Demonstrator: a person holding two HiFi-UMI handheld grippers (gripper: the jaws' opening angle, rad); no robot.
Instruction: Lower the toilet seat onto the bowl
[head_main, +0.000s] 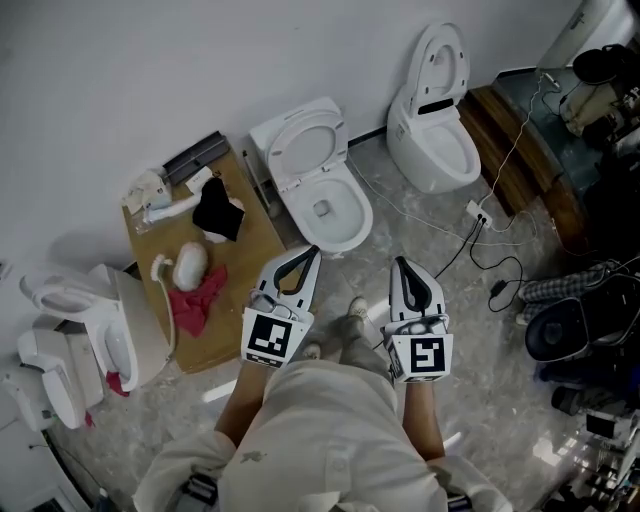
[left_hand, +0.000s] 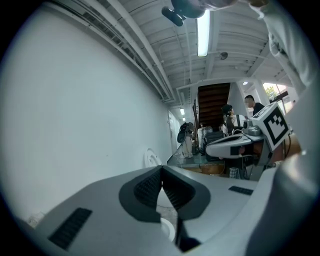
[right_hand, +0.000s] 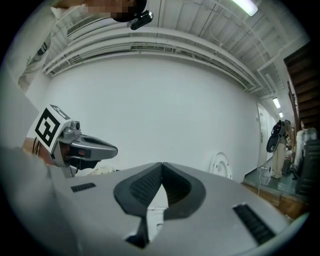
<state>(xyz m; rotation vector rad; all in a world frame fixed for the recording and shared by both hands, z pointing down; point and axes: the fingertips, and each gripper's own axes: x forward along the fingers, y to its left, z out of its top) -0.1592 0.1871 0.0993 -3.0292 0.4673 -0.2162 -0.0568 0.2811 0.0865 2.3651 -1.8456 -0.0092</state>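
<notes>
Beyond the closed left gripper — not touching — stands the raised toilet seat.

A plain white wall meets a grey marbled floor. A brown board lies on the floor, one end at the wall's foot. A dark wooden platform lines the floor's upper right edge. Overhead, a ribbed white ceiling carries a lit tube lamp. A dark brown staircase rises at the far end.
</notes>
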